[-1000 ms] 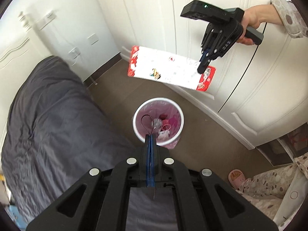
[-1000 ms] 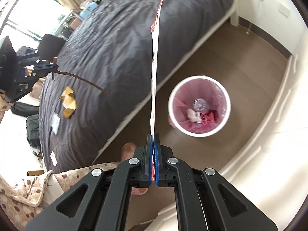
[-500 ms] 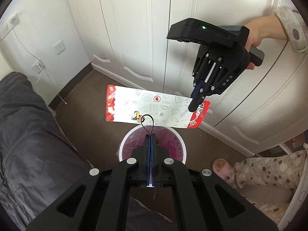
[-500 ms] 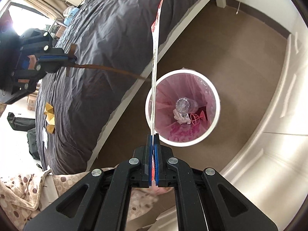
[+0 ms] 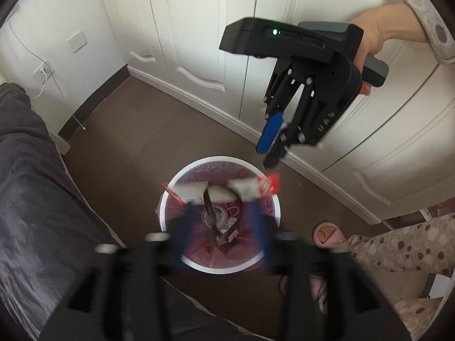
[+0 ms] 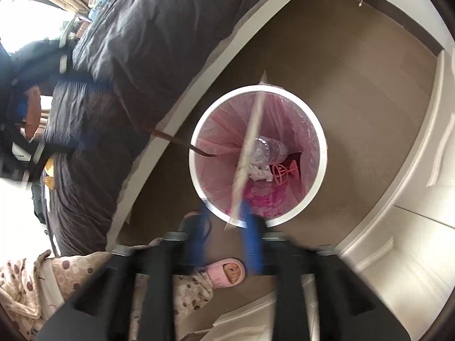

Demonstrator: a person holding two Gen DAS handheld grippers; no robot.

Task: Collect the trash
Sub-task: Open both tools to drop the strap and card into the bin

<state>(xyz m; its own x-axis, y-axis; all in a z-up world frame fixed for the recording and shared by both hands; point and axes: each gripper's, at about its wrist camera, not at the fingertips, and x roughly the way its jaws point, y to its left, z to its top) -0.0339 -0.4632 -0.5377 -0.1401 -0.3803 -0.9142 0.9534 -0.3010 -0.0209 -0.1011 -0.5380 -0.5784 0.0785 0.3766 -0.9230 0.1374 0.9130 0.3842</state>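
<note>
A white bin with a pink liner [image 5: 173,182] [image 6: 322,147] stands on the brown floor between the bed and the wardrobe. A white and red wrapper [image 5: 247,187] [image 6: 250,139] falls loose across its mouth. A brown strap [image 5: 209,207] [image 6: 170,139] drops into the bin too. My left gripper [image 5: 221,221] is open just above the bin, blurred. My right gripper [image 6: 227,224] is open above the bin's near rim; it also shows in the left wrist view [image 5: 270,149]. A plastic bottle [image 6: 270,149] and pink trash lie inside.
A bed with a dark grey cover [image 5: 34,199] [image 6: 136,34] lies beside the bin. White wardrobe doors [image 5: 199,28] stand behind it. The person's pink slippers [image 5: 330,233] [image 6: 227,272] are close to the bin. Yellow scraps [image 6: 48,170] lie on the bed.
Both grippers have opened over the bin. The wrapper has left the right gripper and the strap has left the left gripper; both are dropping into the bin.
</note>
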